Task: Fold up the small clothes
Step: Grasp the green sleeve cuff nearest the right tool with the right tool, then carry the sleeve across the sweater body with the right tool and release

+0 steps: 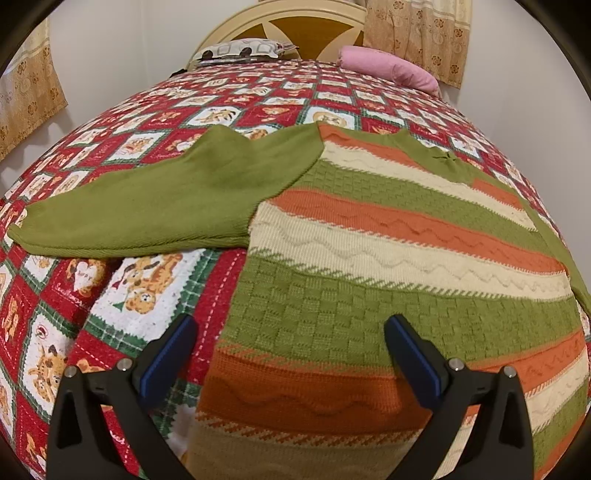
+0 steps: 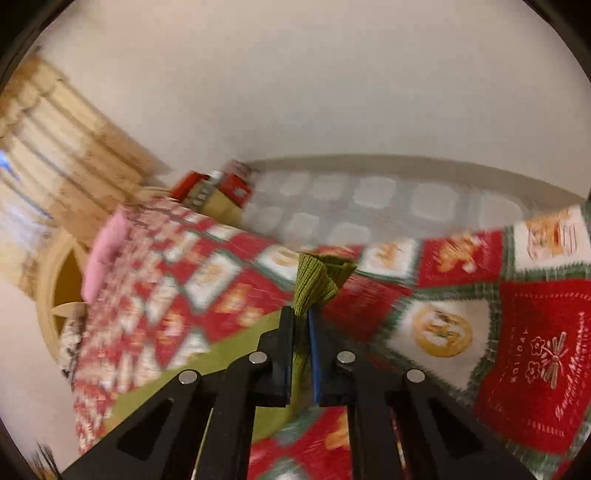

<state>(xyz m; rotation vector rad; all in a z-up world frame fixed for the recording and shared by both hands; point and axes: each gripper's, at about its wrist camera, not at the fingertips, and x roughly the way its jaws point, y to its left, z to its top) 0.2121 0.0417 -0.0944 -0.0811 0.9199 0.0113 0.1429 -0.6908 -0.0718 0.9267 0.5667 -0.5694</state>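
A small knitted sweater [image 1: 388, 258] with green, orange and cream stripes lies flat on the bed. Its plain green left sleeve [image 1: 155, 206] is spread out to the left. My left gripper [image 1: 291, 328] is open and hovers just above the sweater's lower left hem, touching nothing. My right gripper [image 2: 302, 314] is shut on the ribbed green cuff [image 2: 314, 280] of the other sleeve and holds it lifted off the bed. The right wrist view is blurred by motion.
The bed has a red, white and green patchwork quilt [image 1: 129, 295]. A patterned pillow [image 1: 243, 50] and a pink pillow [image 1: 388, 66] lie by the cream headboard [image 1: 295, 22]. Curtains hang at both sides. A wall runs along the bed's far side [image 2: 332, 92].
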